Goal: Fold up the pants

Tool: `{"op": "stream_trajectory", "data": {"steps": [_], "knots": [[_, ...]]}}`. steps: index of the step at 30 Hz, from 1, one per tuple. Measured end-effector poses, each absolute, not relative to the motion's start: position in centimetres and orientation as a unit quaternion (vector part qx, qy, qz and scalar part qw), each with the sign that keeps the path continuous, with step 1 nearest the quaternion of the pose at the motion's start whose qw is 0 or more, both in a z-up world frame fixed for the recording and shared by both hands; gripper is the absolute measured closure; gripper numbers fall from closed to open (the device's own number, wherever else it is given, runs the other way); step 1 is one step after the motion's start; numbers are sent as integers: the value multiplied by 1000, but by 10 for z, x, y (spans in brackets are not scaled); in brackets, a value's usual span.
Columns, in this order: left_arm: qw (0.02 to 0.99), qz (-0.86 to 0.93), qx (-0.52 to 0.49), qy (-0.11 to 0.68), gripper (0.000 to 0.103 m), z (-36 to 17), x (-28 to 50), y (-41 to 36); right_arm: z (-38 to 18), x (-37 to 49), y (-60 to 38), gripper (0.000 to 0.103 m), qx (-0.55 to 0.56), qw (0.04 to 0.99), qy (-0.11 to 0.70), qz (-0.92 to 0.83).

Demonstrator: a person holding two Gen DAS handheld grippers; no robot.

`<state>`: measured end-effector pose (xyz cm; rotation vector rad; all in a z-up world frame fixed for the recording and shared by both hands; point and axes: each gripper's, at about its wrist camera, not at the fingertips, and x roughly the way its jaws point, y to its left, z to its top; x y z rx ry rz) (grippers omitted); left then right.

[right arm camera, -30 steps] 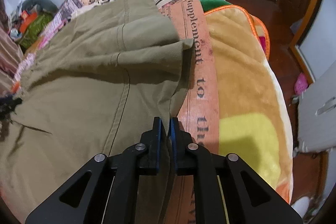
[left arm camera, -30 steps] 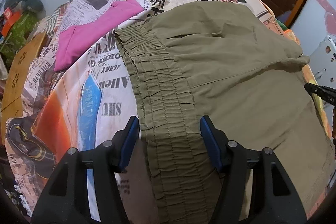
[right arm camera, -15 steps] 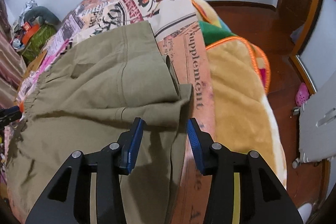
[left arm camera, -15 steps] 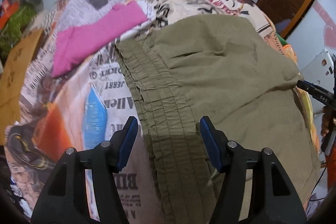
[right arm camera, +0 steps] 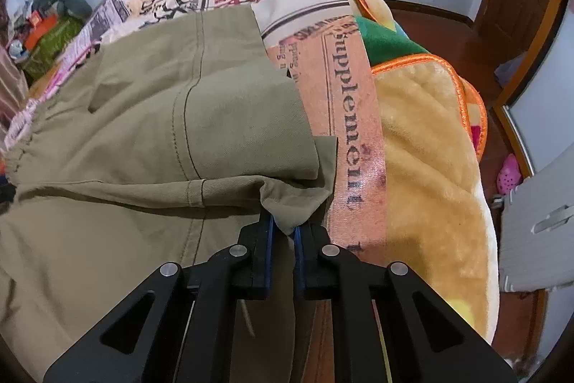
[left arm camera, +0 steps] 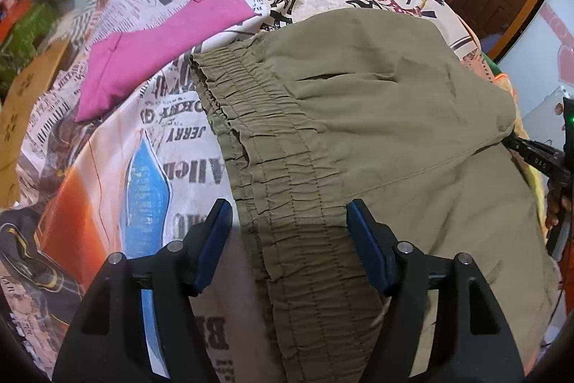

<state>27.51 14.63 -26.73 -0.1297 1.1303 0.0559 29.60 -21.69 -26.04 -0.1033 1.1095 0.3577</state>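
The olive pants are lying spread across the bed, on its newspaper-print cover, with the elastic waistband toward the left side and the leg ends toward the right, where a plush yellow blanket is showing past the cover's edge. One layer is already lying folded over the other, so the fold appears to be partly made, though how neatly the edges are lining up underneath is hard to tell through the fisheye view. The main change is happening at the right gripper: half a second ago it was hanging spread wide over the leg hem, and now it is pinching a bunched corner of that hem tightly between its blue pads, so the leg end is ready to be lifted and carried toward the waistband. The left gripper is still hovering spread wide, straddling the waistband without clamping it, much as before; it probably needs to close there to steady that end. A pink garment is lying apart on the bed, beyond the waistband.
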Motion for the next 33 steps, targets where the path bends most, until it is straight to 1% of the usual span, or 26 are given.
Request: {"op": "stream_trajectory", "data": {"steps": [2,6,11,16,21,25,31,32,33], "knots": [[845,30,-55,531,30,-269,275,147,-261,297,-217,95,-52,831,527,169],[842,31,-63,535,30,-266,274,149,-256,296,-218,94,-58,826,533,173],[844,32,-58,532,31,-252,269,151,-236,285,-229,88,-56,825,533,180],[854,37,-60,515,31,-234,268,160,-209,279,-239,84,-49,841,507,182],[854,38,-74,513,31,-229,286,165,-194,293,-234,62,-31,856,483,183],[847,36,-82,524,31,-239,302,164,-206,314,-223,61,-20,851,492,184],[829,41,-97,549,32,-268,310,165,-240,330,-209,61,-6,820,536,201],[831,41,-98,547,32,-269,309,164,-242,329,-208,65,-11,821,535,200],[833,41,-95,544,33,-270,308,163,-243,327,-206,72,-17,824,530,199]]}}
